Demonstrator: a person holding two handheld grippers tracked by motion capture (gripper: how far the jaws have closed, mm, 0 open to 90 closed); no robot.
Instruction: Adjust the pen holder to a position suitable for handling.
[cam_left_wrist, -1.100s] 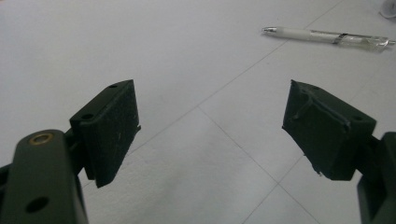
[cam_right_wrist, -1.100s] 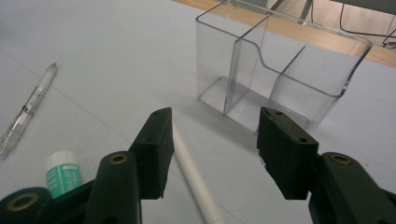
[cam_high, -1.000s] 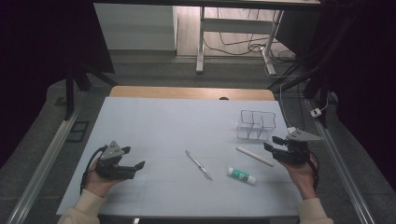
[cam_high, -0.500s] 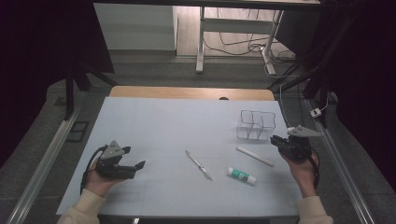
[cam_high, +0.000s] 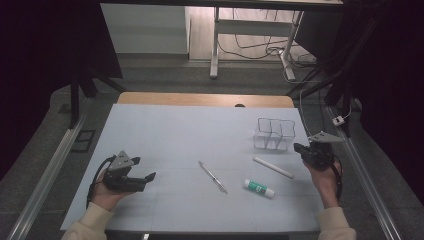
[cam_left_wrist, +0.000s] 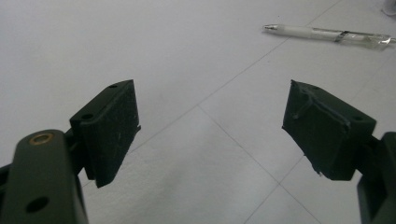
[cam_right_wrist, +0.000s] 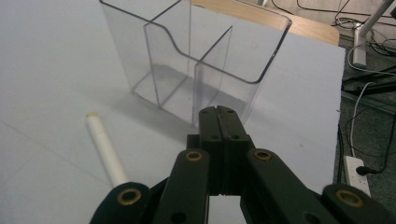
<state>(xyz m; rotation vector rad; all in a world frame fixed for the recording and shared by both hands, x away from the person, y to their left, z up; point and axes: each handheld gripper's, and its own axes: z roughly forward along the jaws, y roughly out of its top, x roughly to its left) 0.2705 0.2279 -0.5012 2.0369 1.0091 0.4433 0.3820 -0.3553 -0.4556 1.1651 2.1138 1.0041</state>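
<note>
A clear plastic organiser (cam_high: 273, 134) with compartments stands at the right of the white table (cam_high: 190, 130). My right gripper (cam_high: 300, 149) sits just right of it, jaws shut with nothing between them; in the right gripper view the organiser (cam_right_wrist: 196, 60) rises right ahead of that gripper (cam_right_wrist: 219, 111). A white stick (cam_high: 273, 167) lies in front of the organiser, and it appears as the white stick (cam_right_wrist: 105, 148) at left in the right gripper view. A glue stick (cam_high: 259, 188) and a pen (cam_high: 212, 176) lie mid-table. My left gripper (cam_high: 149, 179) rests open at the front left, and the pen (cam_left_wrist: 327, 35) lies beyond the left gripper (cam_left_wrist: 210, 135).
A wooden strip (cam_high: 205, 99) borders the table's far edge. Metal rails (cam_high: 42, 175) run along both sides. Cables and a power strip (cam_right_wrist: 357, 170) lie on the floor at the right. Desk legs (cam_high: 215, 45) stand beyond the table.
My right gripper has turned and moved slightly back toward the organiser's right side. The left gripper has stayed put.
</note>
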